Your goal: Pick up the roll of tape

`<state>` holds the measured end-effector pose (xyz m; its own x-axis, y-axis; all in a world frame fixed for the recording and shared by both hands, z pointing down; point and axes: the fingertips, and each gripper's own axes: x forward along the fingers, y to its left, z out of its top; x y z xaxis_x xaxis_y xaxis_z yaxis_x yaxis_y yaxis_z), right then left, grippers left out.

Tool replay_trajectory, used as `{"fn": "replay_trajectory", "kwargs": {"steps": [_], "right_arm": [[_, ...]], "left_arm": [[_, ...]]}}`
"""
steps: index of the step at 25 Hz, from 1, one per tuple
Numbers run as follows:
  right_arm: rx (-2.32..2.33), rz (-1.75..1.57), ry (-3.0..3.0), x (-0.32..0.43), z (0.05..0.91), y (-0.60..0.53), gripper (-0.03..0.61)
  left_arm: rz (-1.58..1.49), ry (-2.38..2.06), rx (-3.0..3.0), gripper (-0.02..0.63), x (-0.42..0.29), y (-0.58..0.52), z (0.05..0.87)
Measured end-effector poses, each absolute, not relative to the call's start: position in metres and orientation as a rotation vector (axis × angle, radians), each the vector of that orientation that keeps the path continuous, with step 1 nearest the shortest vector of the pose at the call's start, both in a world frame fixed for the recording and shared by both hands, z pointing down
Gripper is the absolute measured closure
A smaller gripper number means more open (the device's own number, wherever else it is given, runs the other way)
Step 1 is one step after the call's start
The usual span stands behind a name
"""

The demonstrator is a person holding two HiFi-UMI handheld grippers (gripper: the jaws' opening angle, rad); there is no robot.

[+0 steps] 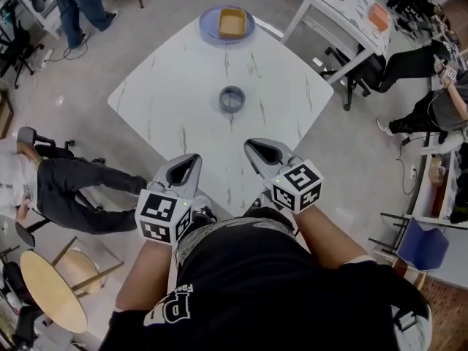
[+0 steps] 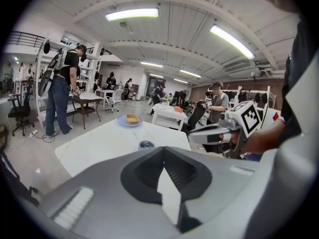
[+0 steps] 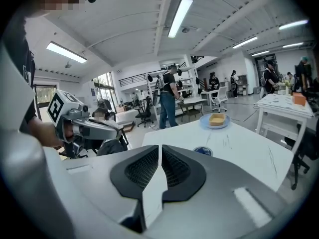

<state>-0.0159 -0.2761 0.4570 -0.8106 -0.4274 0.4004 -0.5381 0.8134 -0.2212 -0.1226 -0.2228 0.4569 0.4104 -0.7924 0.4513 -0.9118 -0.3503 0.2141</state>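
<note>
The roll of tape (image 1: 232, 99) is a grey-blue ring lying flat near the middle of the white marble table (image 1: 175, 86). It also shows small in the left gripper view as the tape (image 2: 146, 144) and in the right gripper view as the tape (image 3: 203, 151), just beyond the jaw tips. My left gripper (image 1: 195, 157) and right gripper (image 1: 249, 145) hover side by side over the table's near corner, well short of the roll. Both are shut with nothing between the jaws. Their own views show the left gripper (image 2: 163, 148) and right gripper (image 3: 160, 146) with tips touching.
A blue plate (image 1: 227, 23) holding a tan block sits at the table's far corner. A second white table (image 1: 344, 13) stands at the upper right. A seated person (image 1: 66, 189) and a round wooden stool (image 1: 51, 287) are at the left; more people and chairs are at the right.
</note>
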Motion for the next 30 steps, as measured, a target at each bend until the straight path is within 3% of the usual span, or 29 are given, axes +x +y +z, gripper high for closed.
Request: {"fn": "replay_trajectory", "kwargs": {"steps": [6,9,30], "right_arm": [[0.678,0.46,-2.681,-0.018,0.458,-0.274,0.578],[0.644,0.461,-2.681,-0.019,0.46,-0.269,0.522],[0.603,0.413,-2.655,-0.029,0.466,-0.267,0.522]], "left_arm": [[0.385,-1.486,2.197,0.555,-0.123,-0.219,0.461],[0.386,-1.483,2.198,0.555,-0.118,-0.217,0.461],[0.377,-1.509,2.172,0.555,-0.126,-0.211,0.464]]}}
